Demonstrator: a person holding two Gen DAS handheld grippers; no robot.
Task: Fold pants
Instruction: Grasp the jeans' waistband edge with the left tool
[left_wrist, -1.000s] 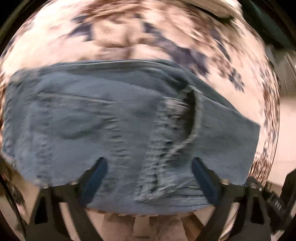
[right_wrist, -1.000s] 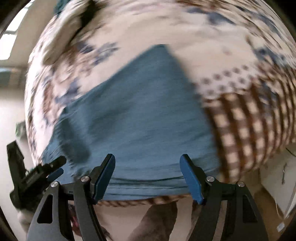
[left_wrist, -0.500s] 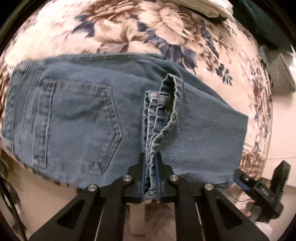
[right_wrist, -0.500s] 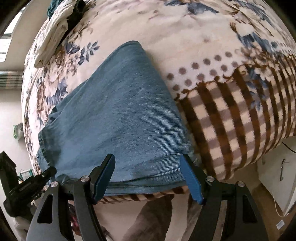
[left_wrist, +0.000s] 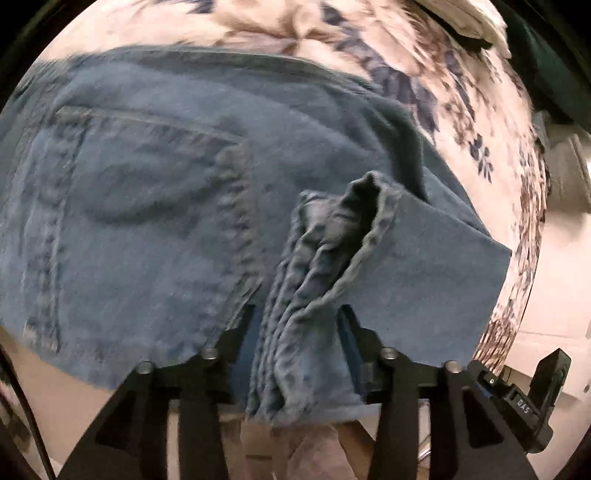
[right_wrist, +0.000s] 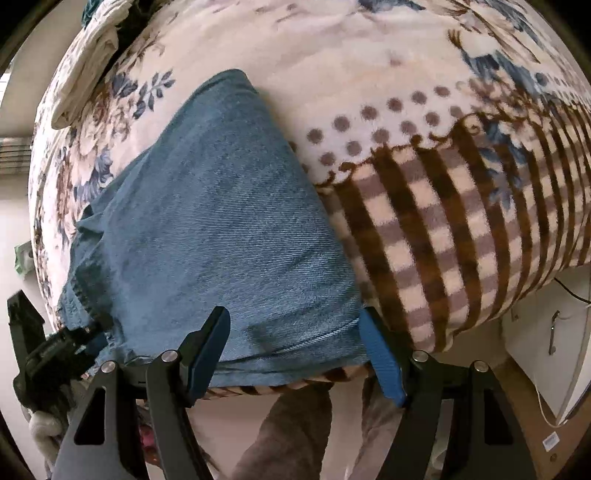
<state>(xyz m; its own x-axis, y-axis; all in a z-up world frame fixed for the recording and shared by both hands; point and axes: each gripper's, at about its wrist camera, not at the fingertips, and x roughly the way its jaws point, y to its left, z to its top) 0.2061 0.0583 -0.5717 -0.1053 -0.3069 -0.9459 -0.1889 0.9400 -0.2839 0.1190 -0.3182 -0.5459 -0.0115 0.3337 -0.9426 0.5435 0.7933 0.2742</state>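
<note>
Blue denim pants lie folded on a floral blanket, back pocket up. Their bunched leg hems are lifted, and my left gripper is closed around them, with the cloth filling the gap between the fingers. In the right wrist view the folded leg part of the pants lies flat near the bed's front edge. My right gripper is open just above that edge, one finger on each side of the fold's near corner, holding nothing. The left gripper shows at the lower left.
The blanket has a brown checked border to the right of the pants. A folded white cloth lies at the far left of the bed. A white cabinet stands beyond the bed's right edge. The floor is below.
My left gripper shut on the leg hems half a second ago and has since lifted them and moved closer over the pants. My right gripper stayed open and edged slightly closer to the fold.
</note>
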